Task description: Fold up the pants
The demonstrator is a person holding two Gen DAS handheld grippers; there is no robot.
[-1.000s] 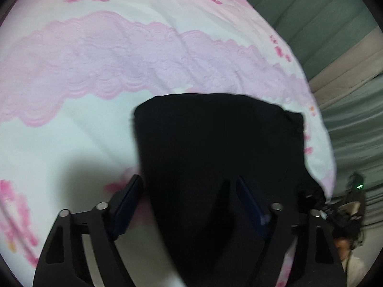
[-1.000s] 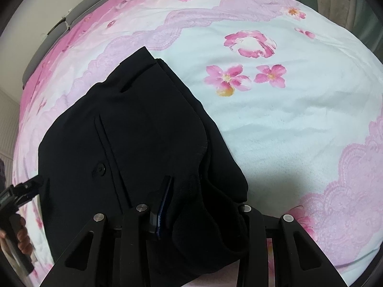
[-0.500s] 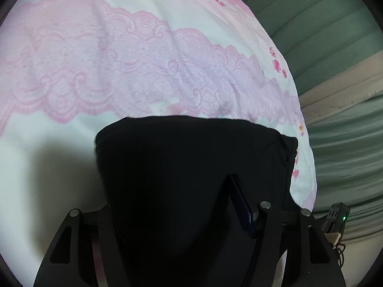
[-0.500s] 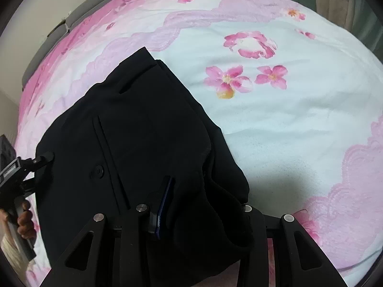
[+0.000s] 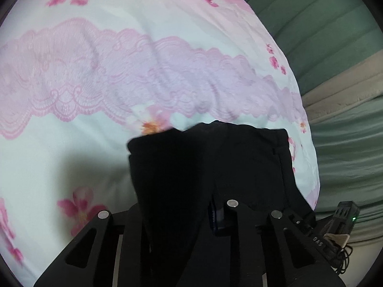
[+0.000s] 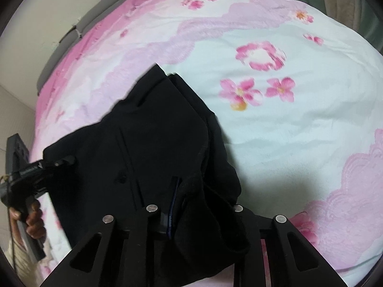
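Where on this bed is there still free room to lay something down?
Right of the black pants, the pale flowered bedspread lies bare. So does the lace band beyond their far edge. It's crowded near both grippers, where bunched fabric fills the closing jaws.

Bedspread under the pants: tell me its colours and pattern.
The bedspread is pale mint-white with pink blossoms and pink-lilac lace-print bands, clearest in the right wrist view.

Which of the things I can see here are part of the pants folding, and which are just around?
Part of the job:
- black pants, lying bunched on the bed
- left gripper, jaws closing with pants fabric between them
- right gripper, jaws closing with pants fabric between them

Just around:
- floral bedspread under the pants
- green curtain beside the bed
- grey headboard
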